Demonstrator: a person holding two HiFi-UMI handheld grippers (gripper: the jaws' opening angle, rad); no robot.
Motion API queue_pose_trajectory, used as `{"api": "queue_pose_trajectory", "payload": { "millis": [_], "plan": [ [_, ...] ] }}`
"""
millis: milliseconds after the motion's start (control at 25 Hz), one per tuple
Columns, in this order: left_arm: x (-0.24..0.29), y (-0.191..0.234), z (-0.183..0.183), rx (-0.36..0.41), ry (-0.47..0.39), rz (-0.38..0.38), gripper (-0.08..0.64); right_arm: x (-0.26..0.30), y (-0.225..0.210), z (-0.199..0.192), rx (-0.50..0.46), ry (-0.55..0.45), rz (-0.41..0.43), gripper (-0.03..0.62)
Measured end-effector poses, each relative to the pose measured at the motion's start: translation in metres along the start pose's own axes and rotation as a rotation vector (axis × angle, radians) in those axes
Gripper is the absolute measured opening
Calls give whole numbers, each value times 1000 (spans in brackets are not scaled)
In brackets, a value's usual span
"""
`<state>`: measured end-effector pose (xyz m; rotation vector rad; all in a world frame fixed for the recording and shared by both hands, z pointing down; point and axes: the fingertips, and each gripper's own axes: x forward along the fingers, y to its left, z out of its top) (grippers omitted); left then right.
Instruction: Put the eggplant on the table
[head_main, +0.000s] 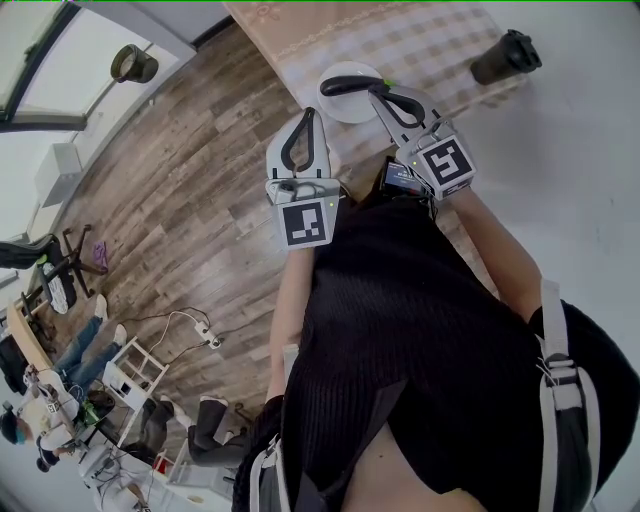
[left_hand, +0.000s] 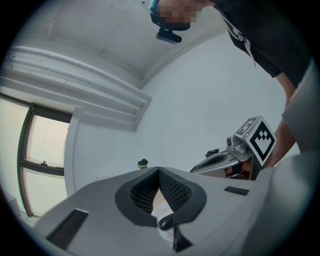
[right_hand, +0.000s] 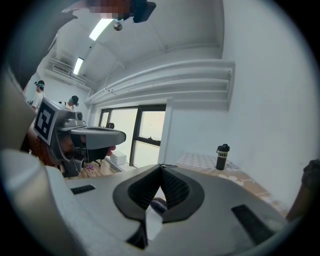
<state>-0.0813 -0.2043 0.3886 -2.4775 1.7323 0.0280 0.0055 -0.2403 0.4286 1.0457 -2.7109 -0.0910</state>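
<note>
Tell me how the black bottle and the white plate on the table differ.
The black bottle stands upright, tall and narrow; the round white plate lies flat. The plate carries a dark eggplant; the bottle carries nothing. Both rest on the patterned tablecloth.

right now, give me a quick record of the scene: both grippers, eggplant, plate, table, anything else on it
left gripper: jaws together, nothing held, short of the plate
right gripper: jaws together, nothing held, tips over the plate's edge
eggplant: dark, green stem, lying on the plate, not gripped
plate: white, near the table's front edge
table: covered with a checked cloth
bottle: black, standing farther back on the table
task state: eggplant not yet moved off the plate
</note>
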Motion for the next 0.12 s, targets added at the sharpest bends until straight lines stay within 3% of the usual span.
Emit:
{"api": "queue_pose_trajectory", "payload": {
  "millis": [120],
  "plan": [
    [-1, 1, 0, -2, 5, -1, 2, 2, 0, -2, -10, 9, 2, 2]
  ]
}}
